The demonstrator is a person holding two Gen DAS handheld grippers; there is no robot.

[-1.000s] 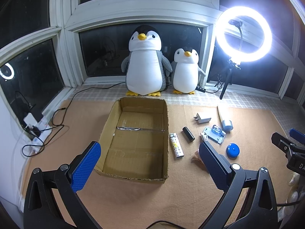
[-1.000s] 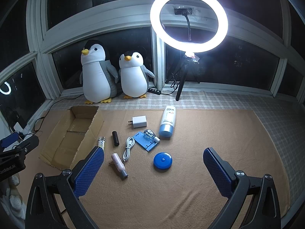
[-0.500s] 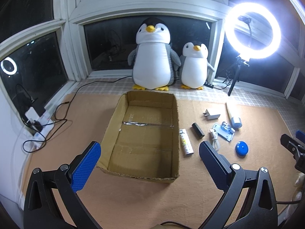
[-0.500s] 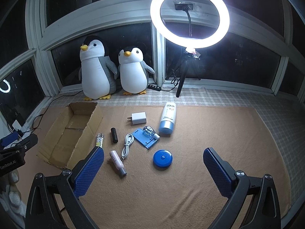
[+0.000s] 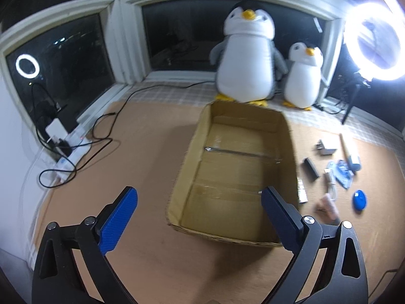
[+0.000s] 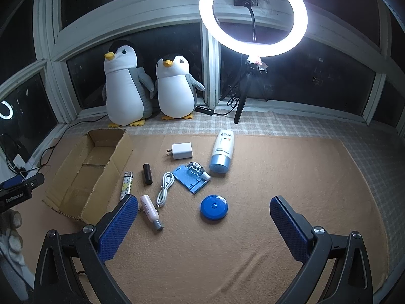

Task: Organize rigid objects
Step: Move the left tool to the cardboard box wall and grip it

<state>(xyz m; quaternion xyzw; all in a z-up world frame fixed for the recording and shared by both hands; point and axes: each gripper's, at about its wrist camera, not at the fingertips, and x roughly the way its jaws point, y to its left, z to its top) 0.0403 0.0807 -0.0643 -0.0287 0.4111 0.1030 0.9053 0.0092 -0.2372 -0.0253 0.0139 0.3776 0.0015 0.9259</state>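
An open, empty cardboard box lies on the tan mat; it also shows in the right wrist view. To its right lie small objects: a white charger, a blue-capped AQUA tube, a black cylinder, a patterned lighter, a white cable, a blue stand, a pink bottle and a blue round disc. My left gripper is open and empty over the box's near end. My right gripper is open and empty, just short of the disc.
Two plush penguins stand at the window behind the box. A ring light on a tripod stands at the back right. A power strip with black cables lies at the mat's left edge.
My left gripper has swung left, so the box sits further right in its view and is blurred. My right gripper has moved slightly forward toward the objects. Both stay open.
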